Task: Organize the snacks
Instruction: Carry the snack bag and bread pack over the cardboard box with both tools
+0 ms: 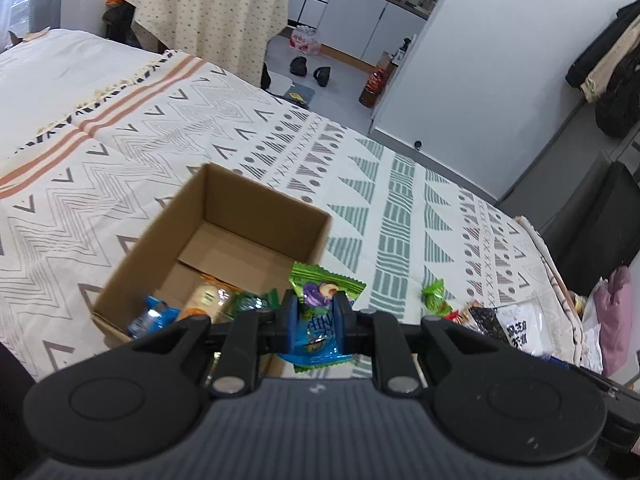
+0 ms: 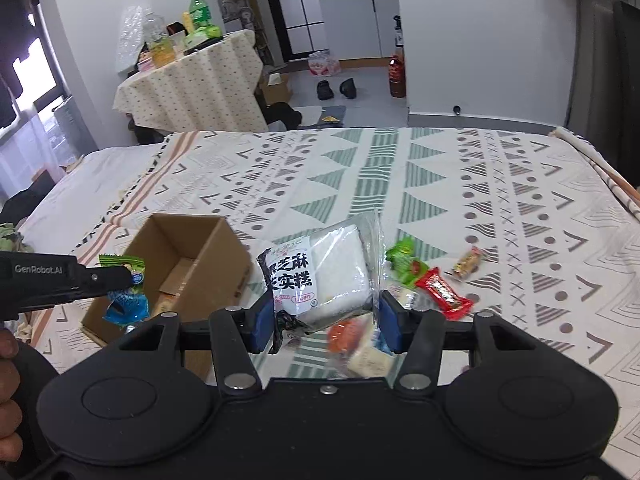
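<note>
- Snacks lie scattered on a bed under a woven spread (image 2: pixel 500 200) printed with green triangles and grey zigzags, and some already sit inside an open cardboard box (image 1: pixel 168 248) at the left of the spread.
- My left claw (image 1: pixel 314 314) is clamped narrow on a crinkly green-and-blue snack packet (image 1: pixel 316 320), its blue pads pressing the foil from both sides, held in the air at the box's near right corner.
- Inside the box rest a blue wrapper (image 1: pixel 150 316), a pale round pastry in clear film (image 1: pixel 204 298) and a green foil pack (image 1: pixel 252 302), all down on the brown corrugated floor.
- My right claw (image 2: pixel 326 318) stands wide, its blue pads on either side of a glossy clear bag of white cake slabs (image 2: pixel 332 276) with a black-lettered label; whether the pads touch the bag I cannot tell.
- Just right of that bag lie a green sweet (image 2: pixel 404 258), a shiny red bar (image 2: pixel 442 294) and, a little apart, a small brown-and-gold candy (image 2: pixel 468 262).
- An orange packet (image 2: pixel 344 334) and a cream-coloured one (image 2: pixel 370 360) lie blurred just under my right claw.
</note>
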Demonstrator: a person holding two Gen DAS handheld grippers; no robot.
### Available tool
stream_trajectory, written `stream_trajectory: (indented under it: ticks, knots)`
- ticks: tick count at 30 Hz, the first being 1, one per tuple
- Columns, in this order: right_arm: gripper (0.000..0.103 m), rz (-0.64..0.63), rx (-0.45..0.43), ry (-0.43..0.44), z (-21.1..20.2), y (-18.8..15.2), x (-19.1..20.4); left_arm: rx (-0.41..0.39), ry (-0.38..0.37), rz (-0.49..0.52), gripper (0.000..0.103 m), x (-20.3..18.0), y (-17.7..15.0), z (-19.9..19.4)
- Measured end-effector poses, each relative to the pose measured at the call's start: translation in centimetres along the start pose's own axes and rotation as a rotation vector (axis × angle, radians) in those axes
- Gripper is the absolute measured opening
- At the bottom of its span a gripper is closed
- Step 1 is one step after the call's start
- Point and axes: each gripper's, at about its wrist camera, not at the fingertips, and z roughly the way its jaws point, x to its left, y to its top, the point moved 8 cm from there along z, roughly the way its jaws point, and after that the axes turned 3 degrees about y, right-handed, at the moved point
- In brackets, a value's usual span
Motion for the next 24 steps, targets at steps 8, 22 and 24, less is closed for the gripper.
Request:
stream_trajectory:
  ticks: [8, 22, 24]
  knots:
    - [0.051, -0.038, 0.004, 0.02, 0.8, 0.9, 3.3, -0.01, 0.01, -0.015, 0.017, 2.9, 1.5, 0.0]
    - [0.051, -0.101, 0.036, 0.045, 3.4, 2.4, 8.5, 0.015, -0.007, -0.058, 0.017, 7.2, 3.7, 1.6]
    - [0.051, -0.107, 0.048, 0.056, 3.9, 2.5, 9.4, 0.021, -0.013, -0.059, 0.017, 7.6, 4.0, 2.0]
